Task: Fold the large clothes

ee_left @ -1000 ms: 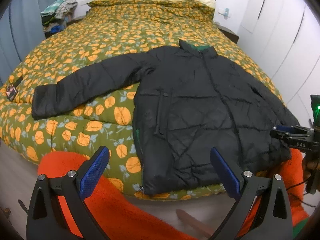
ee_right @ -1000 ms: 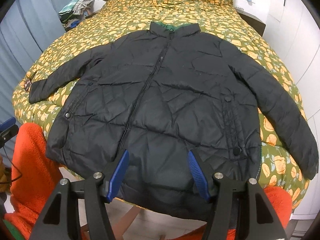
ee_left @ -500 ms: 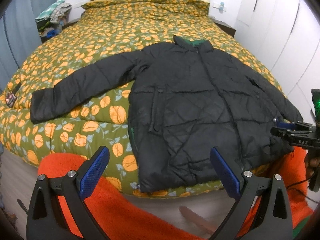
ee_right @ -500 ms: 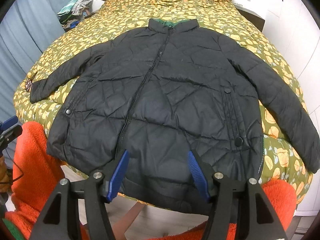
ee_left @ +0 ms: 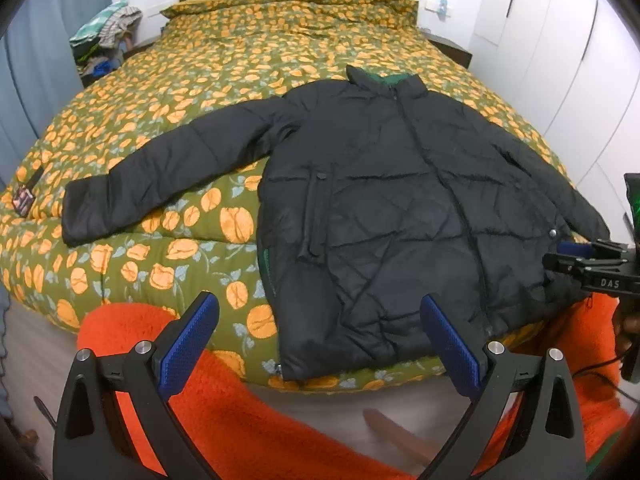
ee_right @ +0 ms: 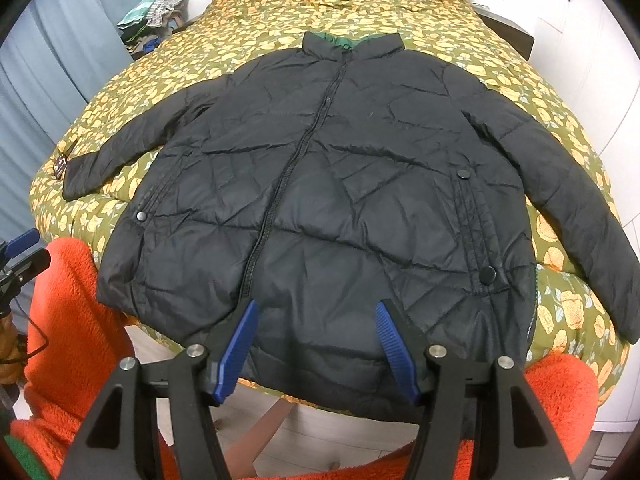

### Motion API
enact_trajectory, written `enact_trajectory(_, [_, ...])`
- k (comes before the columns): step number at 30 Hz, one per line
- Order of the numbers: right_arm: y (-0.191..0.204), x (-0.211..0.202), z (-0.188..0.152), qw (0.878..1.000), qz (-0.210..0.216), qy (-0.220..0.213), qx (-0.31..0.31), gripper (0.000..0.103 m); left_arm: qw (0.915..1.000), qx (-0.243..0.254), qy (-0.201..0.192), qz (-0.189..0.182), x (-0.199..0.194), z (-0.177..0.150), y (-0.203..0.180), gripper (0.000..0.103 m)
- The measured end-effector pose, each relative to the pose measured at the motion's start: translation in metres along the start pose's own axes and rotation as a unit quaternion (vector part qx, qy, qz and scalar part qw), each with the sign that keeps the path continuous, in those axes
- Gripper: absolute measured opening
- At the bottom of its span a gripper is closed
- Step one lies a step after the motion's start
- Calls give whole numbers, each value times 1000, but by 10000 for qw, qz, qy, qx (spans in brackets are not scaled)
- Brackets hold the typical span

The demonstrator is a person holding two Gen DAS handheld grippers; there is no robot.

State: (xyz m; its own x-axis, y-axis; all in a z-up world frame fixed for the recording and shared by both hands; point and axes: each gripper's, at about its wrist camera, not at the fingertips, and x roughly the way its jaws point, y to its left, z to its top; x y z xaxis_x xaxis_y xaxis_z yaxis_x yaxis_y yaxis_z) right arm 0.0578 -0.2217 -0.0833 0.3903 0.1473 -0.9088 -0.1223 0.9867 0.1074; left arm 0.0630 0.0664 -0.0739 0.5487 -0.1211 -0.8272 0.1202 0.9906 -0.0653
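The jacket [ee_right: 320, 184] lies flat on the bed [ee_left: 240, 60], zipped front up, both sleeves spread outward and its hem at the near edge. I judge that folding has not started. My left gripper [ee_left: 320, 336] and right gripper [ee_right: 316, 340] hang above the hem, jaws spread and holding nothing. The next move calls for pinching a sleeve and laying it across the front. The black quilted shell looks puffy and slick; the bedcover is a soft floral quilt.

quilted, faintly glossy jacket [ee_right: 340, 184] cloth
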Motion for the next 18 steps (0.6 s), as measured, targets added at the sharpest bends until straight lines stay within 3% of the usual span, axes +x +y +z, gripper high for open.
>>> enact_trajectory(18, [-2, 0, -1, 10000, 9, 16, 24, 63, 9999, 59, 103, 34, 5, 1, -5, 101])
